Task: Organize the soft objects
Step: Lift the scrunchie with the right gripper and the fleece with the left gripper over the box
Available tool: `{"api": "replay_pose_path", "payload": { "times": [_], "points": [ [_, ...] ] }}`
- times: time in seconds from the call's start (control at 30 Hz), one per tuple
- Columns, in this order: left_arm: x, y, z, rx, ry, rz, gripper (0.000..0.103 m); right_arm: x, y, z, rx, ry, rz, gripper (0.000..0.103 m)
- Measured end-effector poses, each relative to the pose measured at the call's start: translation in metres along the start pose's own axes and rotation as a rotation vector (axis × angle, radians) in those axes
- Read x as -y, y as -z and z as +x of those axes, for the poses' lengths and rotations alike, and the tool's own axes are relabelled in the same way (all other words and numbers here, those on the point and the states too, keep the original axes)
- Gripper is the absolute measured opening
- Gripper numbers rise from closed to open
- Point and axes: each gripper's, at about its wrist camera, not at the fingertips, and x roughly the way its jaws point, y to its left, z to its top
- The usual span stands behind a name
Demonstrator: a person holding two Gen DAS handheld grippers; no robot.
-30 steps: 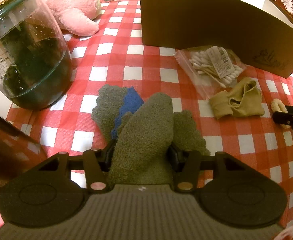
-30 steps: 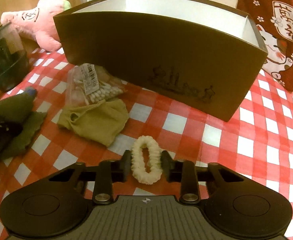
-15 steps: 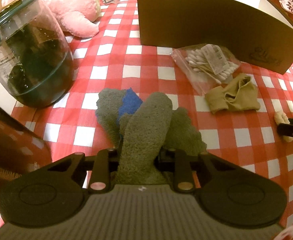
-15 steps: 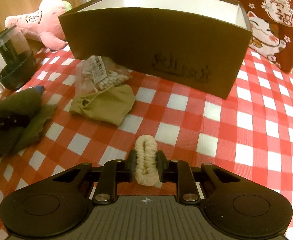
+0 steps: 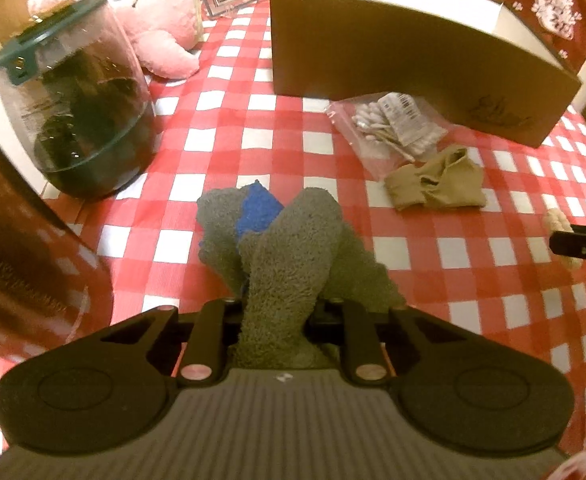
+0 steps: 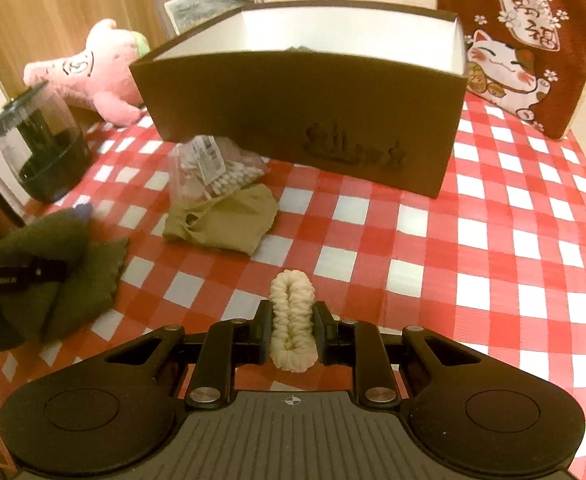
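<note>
left gripper [image 5: 279, 312]: jaws narrowed from wide to clamped on the grey sock [image 5: 289, 256], bunching it | right gripper [image 6: 293, 326]: jaws closed in on the cream scrunchie [image 6: 292, 316], squeezing its loop flat | both: raised and drawn back, more of the checkered surface [image 6: 493, 216] and the box [image 6: 301, 116] interior showing

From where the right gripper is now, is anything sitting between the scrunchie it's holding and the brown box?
Nothing visible. The right gripper is shut on the cream scrunchie, and only bare checkered cloth lies ahead up to the brown box. The tan cloth and swab bag lie left of that line.
</note>
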Motion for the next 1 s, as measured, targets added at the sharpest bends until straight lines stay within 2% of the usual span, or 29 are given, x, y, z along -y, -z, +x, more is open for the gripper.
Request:
{"api": "replay_pose_path", "payload": {
  "times": [0.2,0.63,1.0],
  "points": [
    [-0.002,0.001,-0.032,0.055,0.012,0.002,0.017,0.003,-0.001,-0.016,0.028,-0.003,0.025,0.022],
    [0.003,-0.019,-0.089,0.192,0.038,0.013,0.017,0.008,-0.007,-0.048,0.099,-0.004,0.058,0.022],
    [0.026,-0.044,-0.112,0.281,0.112,0.038,0.017,0.015,-0.02,-0.064,0.13,-0.002,0.068,0.022]
  ]
}}
